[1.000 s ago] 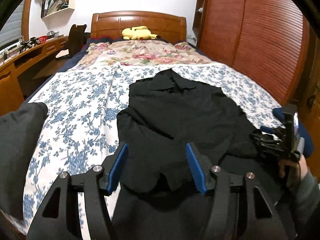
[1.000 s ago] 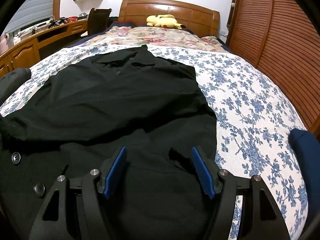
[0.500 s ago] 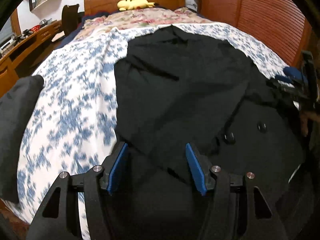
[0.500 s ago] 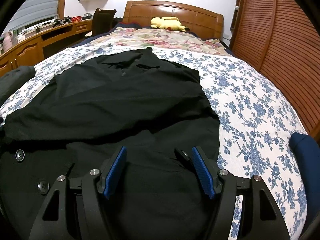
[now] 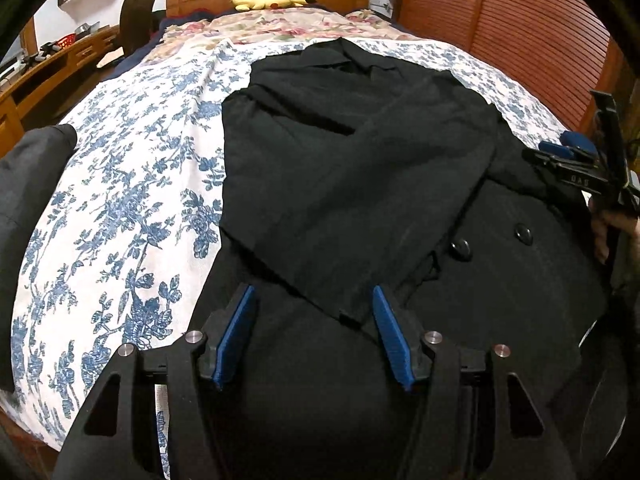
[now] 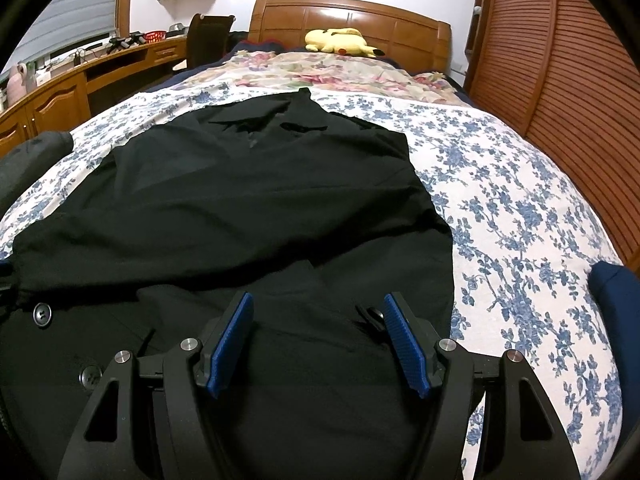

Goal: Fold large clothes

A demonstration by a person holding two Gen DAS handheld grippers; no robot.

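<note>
Your left gripper (image 5: 314, 312) hangs over the near end of the black coat (image 5: 360, 168), jaws spread wide, blue pads (image 5: 236, 336) clear of the cloth with nothing between them. Your right gripper (image 6: 318, 320) does the same from its side: jaws wide apart, nothing pinched, the dark fabric lying flat below them.

The coat runs lengthwise up the middle of the bed (image 5: 120, 184), collar toward the headboard (image 6: 352, 20), hem toward the foot edge where you stand. A sleeve or folded panel lies diagonally across the body, ending just ahead of your left gripper's right finger. Two black buttons (image 5: 460, 248) show on the lower front in the left view; the right view catches them at its lower left (image 6: 42, 314).

From the left camera, your right gripper sits at the bed's right edge (image 5: 576, 168), your hand (image 5: 604, 232) wrapped on its handle. There is small pale lettering on that gripper's body, too blurred to read.

The blue floral sheet (image 6: 520, 216) covers the near part of the bed, a pink floral quilt (image 6: 332, 72) lies nearer the headboard, and a yellow plush toy (image 6: 340, 40) rests against the headboard. A wooden desk (image 6: 80, 80) runs along the left side, louvered wooden doors (image 6: 568, 80) along the right. A dark grey cushion (image 5: 28, 200) sits at the bed's left edge.
</note>
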